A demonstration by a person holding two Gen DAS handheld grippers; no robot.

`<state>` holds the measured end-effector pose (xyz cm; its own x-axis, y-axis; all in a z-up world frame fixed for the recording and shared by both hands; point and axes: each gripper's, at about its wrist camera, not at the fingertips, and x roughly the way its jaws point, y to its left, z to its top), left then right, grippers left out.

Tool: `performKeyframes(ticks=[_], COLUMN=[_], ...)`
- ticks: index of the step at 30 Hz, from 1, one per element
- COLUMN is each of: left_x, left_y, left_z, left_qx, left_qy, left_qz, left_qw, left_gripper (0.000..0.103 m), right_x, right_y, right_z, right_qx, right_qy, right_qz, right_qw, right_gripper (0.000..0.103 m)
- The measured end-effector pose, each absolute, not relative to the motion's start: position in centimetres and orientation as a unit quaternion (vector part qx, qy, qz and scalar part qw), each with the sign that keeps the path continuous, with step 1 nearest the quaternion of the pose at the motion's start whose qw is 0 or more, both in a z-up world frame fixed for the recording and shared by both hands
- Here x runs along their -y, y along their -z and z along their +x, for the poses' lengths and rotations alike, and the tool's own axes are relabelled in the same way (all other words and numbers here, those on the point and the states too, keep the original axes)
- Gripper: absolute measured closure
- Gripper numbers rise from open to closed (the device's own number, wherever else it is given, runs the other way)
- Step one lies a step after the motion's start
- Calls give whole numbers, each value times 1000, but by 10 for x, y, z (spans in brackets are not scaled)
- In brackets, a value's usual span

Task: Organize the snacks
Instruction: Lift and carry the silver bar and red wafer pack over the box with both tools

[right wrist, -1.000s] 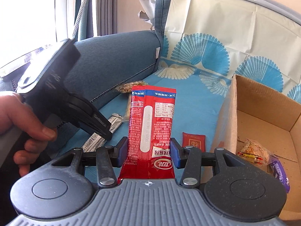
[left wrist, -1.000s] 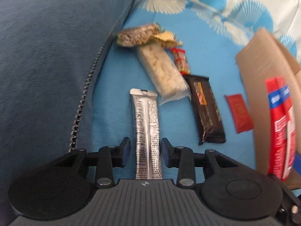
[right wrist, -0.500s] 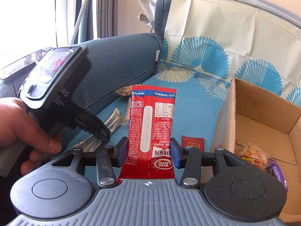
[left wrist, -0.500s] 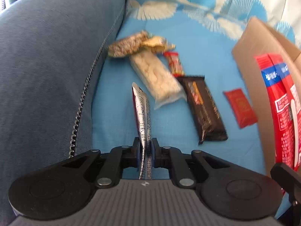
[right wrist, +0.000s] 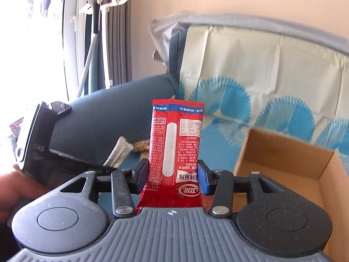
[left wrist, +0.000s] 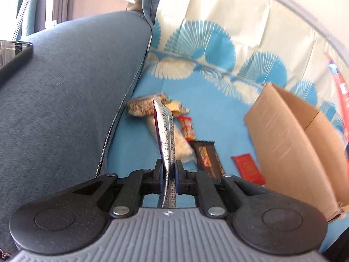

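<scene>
A silver snack stick (left wrist: 166,131) stands edge-up, pinched tight in the left gripper (left wrist: 168,175), whose jaws have just closed on it, above the blue patterned sofa cover (left wrist: 218,118). The right gripper (right wrist: 171,178) holds a red snack packet (right wrist: 174,144) upright, jaws pressed to its sides, near the open cardboard box (right wrist: 283,150). More snacks (left wrist: 205,155) lie on the cover beside the box.

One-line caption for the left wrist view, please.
Left tongs shut on a silver packet, lifted over loose snacks on the blue sheet, beside a cardboard box.
</scene>
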<state>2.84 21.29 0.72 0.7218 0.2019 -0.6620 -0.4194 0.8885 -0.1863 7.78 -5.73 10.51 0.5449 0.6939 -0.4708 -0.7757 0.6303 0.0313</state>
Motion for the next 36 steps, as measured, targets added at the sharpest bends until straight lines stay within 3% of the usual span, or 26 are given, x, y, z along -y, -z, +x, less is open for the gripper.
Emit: performKeyframes(ticks=[31, 36], left_x=[-175, -158], left_y=[-18, -29], left_z=[31, 40], left_qx=[-299, -305], left_qy=[-154, -142], left_qz=[-79, -104], left_qw=[938, 936], left_gripper=[93, 93], right_x=[188, 203], right_y=[-87, -91], right_z=[134, 136], right_qx=[-230, -215], right_qy=[-275, -247], right_qz=[10, 19], right_qw=[933, 945], right_gripper=[54, 54])
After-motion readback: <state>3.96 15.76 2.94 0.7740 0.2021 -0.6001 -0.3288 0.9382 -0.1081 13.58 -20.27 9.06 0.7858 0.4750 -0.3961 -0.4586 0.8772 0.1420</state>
